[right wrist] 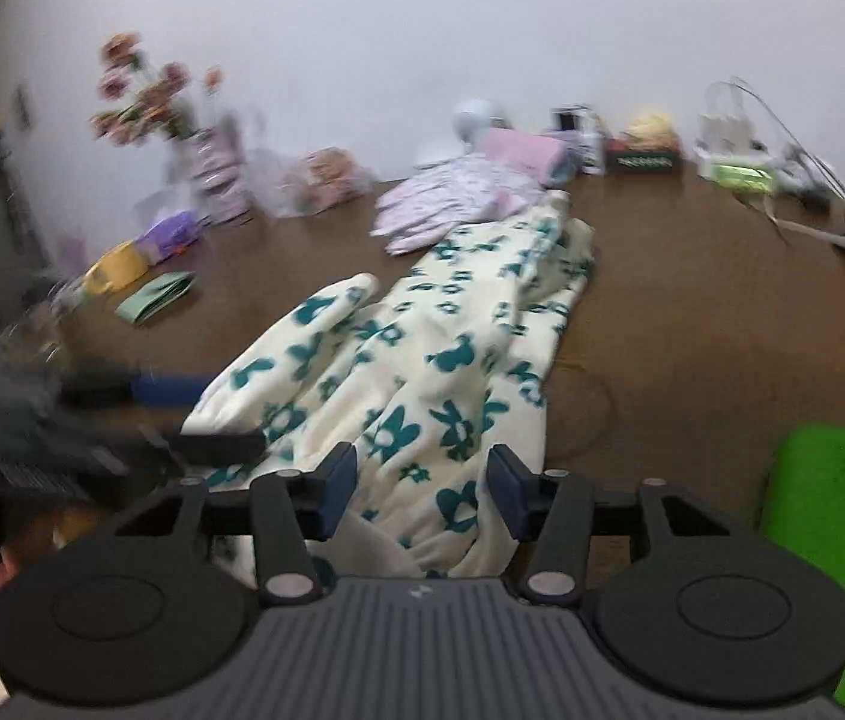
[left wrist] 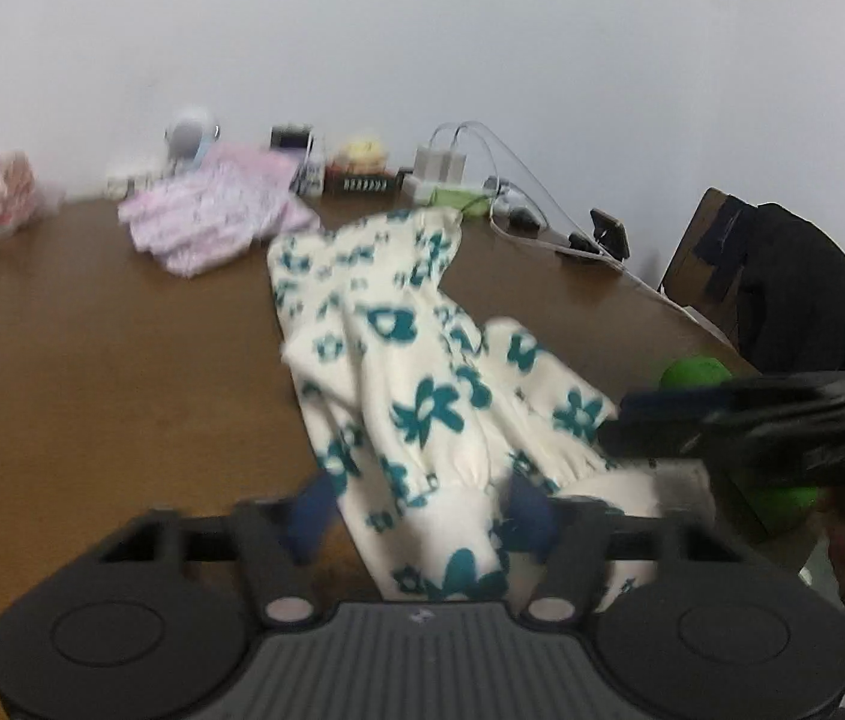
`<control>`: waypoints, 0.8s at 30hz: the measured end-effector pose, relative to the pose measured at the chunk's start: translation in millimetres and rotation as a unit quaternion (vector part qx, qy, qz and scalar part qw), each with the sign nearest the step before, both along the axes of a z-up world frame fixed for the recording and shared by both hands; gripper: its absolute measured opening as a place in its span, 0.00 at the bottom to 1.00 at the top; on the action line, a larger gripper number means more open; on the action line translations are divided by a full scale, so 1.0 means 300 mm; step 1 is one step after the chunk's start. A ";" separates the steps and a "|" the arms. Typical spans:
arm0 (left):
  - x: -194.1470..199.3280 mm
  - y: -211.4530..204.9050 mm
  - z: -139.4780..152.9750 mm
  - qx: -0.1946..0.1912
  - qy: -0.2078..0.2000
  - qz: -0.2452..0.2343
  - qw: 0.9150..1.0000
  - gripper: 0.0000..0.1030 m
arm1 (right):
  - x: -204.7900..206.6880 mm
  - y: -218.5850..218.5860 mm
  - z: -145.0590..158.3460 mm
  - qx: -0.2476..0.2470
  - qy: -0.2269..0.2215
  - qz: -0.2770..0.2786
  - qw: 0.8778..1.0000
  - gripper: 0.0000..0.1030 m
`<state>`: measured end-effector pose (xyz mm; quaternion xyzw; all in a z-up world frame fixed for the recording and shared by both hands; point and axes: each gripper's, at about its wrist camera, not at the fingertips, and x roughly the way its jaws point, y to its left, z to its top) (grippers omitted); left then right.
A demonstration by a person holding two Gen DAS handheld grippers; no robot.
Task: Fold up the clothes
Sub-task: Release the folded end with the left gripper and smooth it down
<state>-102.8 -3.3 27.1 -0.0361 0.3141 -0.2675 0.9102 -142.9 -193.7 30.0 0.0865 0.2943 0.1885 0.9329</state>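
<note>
A white garment with teal flowers [left wrist: 422, 408] [right wrist: 452, 360] lies stretched along the brown table [left wrist: 92, 360] [right wrist: 692, 330], rumpled, running from the near edge toward the back. My left gripper [left wrist: 419, 510] is open, its blue-padded fingers on either side of the garment's near end. It shows in the right wrist view as the left gripper [right wrist: 200, 417] at the garment's left edge. My right gripper [right wrist: 422, 492] is open too, with cloth lying between its fingers. In the left wrist view the right gripper [left wrist: 632, 420] reaches in at the garment's right edge. Both views are blurred.
A folded pink pile [left wrist: 212, 216] [right wrist: 458, 198] sits beyond the garment. Chargers, cables and boxes [left wrist: 440, 174] line the wall. A chair with dark cloth [left wrist: 782, 288] stands right. A flower vase [right wrist: 206, 168], a green folded cloth [right wrist: 152, 300] and a yellow item [right wrist: 113, 273] lie left.
</note>
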 end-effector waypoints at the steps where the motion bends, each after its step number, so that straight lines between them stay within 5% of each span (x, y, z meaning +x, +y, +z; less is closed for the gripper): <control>1: 0.003 -0.004 -0.015 -0.002 0.010 0.002 1.000 0.25 | -0.013 -0.006 0.007 0.007 -0.010 -0.002 1.000 0.57; 3: 0.008 -0.010 -0.043 -0.006 0.027 0.005 1.000 0.22 | -0.026 -0.017 0.009 0.007 -0.017 -0.022 1.000 0.70; 5: -0.014 -0.002 -0.055 -0.006 0.027 0.004 1.000 0.21 | -0.009 -0.029 -0.026 0.018 0.004 -0.037 0.999 0.70; 6: -0.023 0.001 -0.060 -0.007 0.029 0.003 1.000 0.20 | 0.002 -0.034 -0.043 0.040 0.016 -0.030 0.999 0.56; 7: -0.029 0.007 -0.059 -0.010 0.035 0.001 0.999 0.18 | 0.012 -0.038 -0.059 0.068 0.028 -0.017 0.997 0.30; 11: -0.086 0.068 -0.020 -0.025 0.057 -0.035 0.997 0.20 | -0.010 -0.052 -0.035 0.078 0.027 0.005 0.997 0.13; 14: -0.094 0.121 0.032 -0.029 0.035 -0.018 0.999 0.41 | -0.029 -0.062 -0.012 0.080 0.023 0.021 0.996 0.17; 16: -0.079 0.131 0.060 -0.026 0.009 0.008 1.000 0.48 | -0.042 -0.069 0.003 0.080 0.021 0.031 0.996 0.49; 17: -0.071 0.133 0.073 -0.024 -0.002 0.019 1.000 0.48 | -0.038 -0.063 0.004 0.074 0.016 0.025 0.997 0.53; 24: -0.017 0.037 0.059 0.014 -0.003 0.002 1.000 0.49 | -0.066 -0.035 0.020 0.048 -0.002 0.010 0.999 0.58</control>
